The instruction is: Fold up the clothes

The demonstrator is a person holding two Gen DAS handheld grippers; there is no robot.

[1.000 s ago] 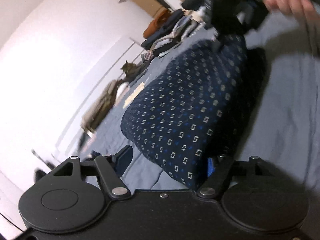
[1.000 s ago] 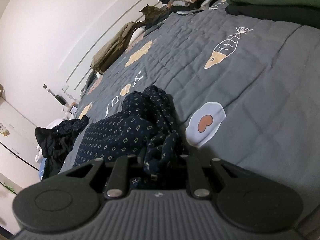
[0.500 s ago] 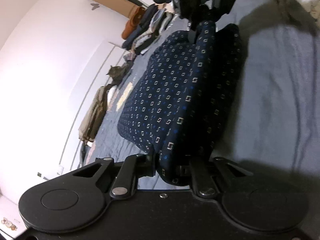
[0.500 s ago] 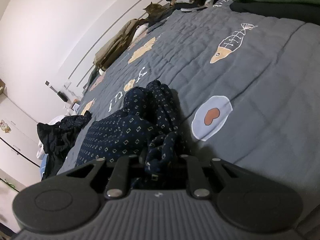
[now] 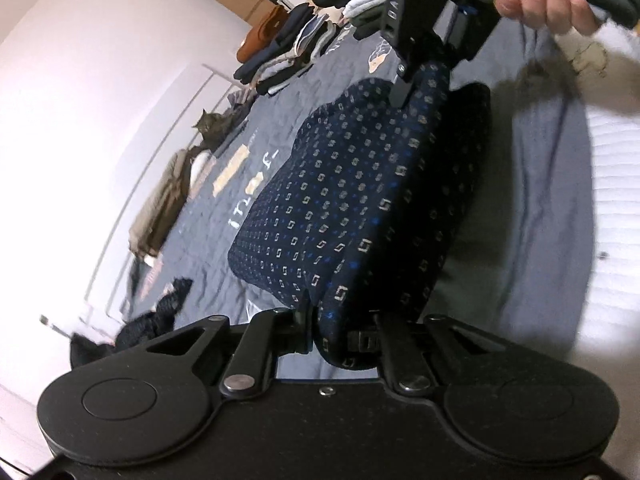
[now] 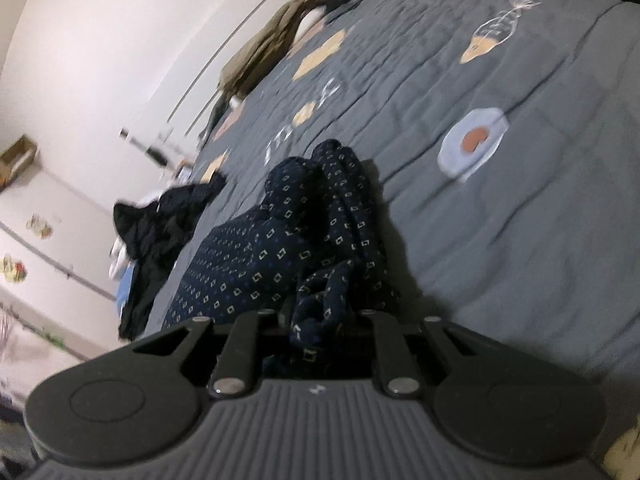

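A navy garment with small square prints point(image 5: 360, 208) is stretched between both grippers above the grey bed quilt point(image 5: 532, 208). My left gripper point(image 5: 340, 336) is shut on its near edge. The right gripper point(image 5: 416, 76) shows at the top of the left wrist view, clamped on the far edge. In the right wrist view the right gripper point(image 6: 320, 320) is shut on a bunched fold of the garment point(image 6: 280, 248), which trails down to the quilt point(image 6: 500, 208).
Stacks of folded clothes point(image 5: 296, 52) lie at the far end of the bed. A cat point(image 5: 212, 128) sits by the wall. An olive jacket point(image 5: 164, 204) and a dark crumpled garment point(image 6: 160, 232) lie along the bed's edge.
The left gripper closed on the garment's near edge. Both grippers have lifted the garment higher, and the views have shifted along the bed.
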